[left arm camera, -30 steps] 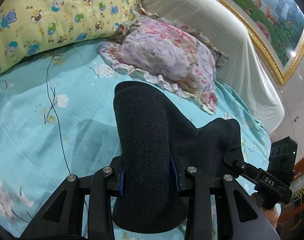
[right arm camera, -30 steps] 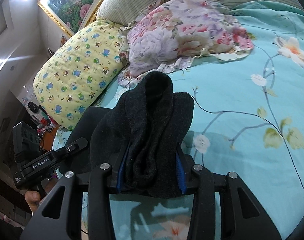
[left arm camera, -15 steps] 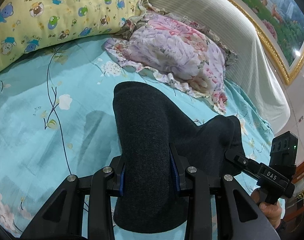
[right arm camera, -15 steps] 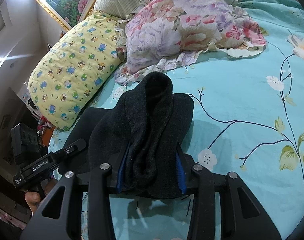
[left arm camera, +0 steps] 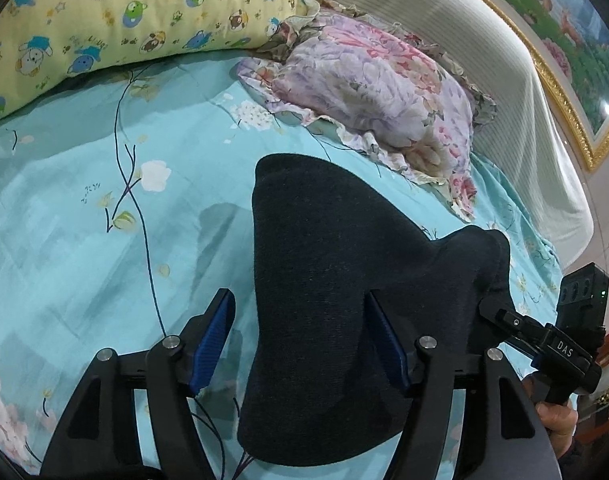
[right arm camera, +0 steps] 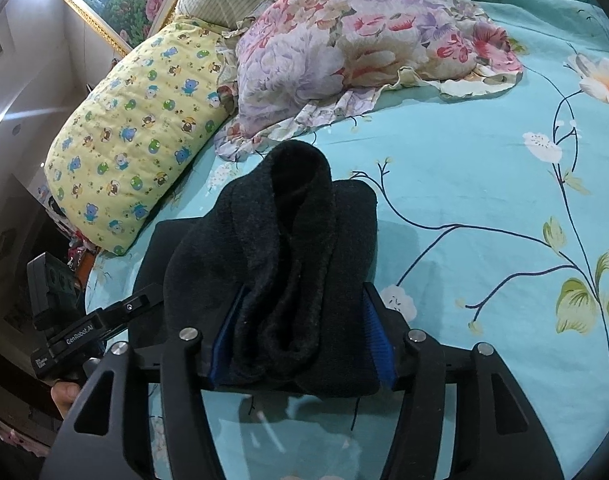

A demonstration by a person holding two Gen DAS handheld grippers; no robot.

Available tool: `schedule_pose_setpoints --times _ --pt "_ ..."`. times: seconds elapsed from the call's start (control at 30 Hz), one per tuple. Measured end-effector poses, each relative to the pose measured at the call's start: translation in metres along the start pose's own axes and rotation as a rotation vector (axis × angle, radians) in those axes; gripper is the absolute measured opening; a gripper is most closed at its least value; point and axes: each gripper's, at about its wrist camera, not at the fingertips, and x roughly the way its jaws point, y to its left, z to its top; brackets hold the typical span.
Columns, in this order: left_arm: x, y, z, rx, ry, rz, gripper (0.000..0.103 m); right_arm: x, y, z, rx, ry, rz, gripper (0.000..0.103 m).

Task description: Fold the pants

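Observation:
Dark knit pants hang bunched over the teal flowered bed sheet. My left gripper has its jaws opening. Its left pad stands clear of the cloth, while the cloth still leans on the right pad. In the right wrist view the pants stand as a thick fold between the jaws of my right gripper. Those jaws are opening too, and the fabric still fills the gap and touches both blue pads. Each view also shows the other gripper: the right one and the left one.
A yellow cartoon-print pillow and a floral pillow lie at the head of the bed, in front of a striped headboard. A gold-framed picture hangs above. A hand grips the right handle. The sheet spreads out to the left.
Both grippers' jaws have spread wider. The left one's left pad has come off the pants. Both grippers have sunk a little toward the sheet.

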Motion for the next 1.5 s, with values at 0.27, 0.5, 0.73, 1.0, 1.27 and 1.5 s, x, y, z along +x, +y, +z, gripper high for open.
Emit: schedule_pose_setpoints --times 0.27,0.5,0.73,1.0,1.27,1.5 --pt "0.001 -0.002 -0.001 -0.002 0.011 -0.004 0.073 0.000 0.000 0.000 0.004 0.005 -0.002 0.062" --pt "-0.009 -0.008 -0.005 0.026 -0.013 0.005 0.078 -0.006 0.003 -0.001 0.009 -0.006 0.005 0.076" --pt "-0.023 -0.008 -0.016 0.036 -0.024 0.029 0.080 -0.024 0.016 -0.009 -0.052 -0.040 -0.024 0.085" --pt "-0.047 -0.018 -0.035 0.096 -0.059 0.080 0.082 -0.041 0.033 -0.024 -0.152 -0.071 -0.063 0.089" --pt "-0.062 -0.027 -0.054 0.168 -0.064 0.136 0.084 -0.051 0.052 -0.040 -0.269 -0.096 -0.097 0.090" --pt "-0.063 -0.031 -0.071 0.200 -0.051 0.178 0.084 -0.053 0.066 -0.057 -0.366 -0.109 -0.131 0.096"
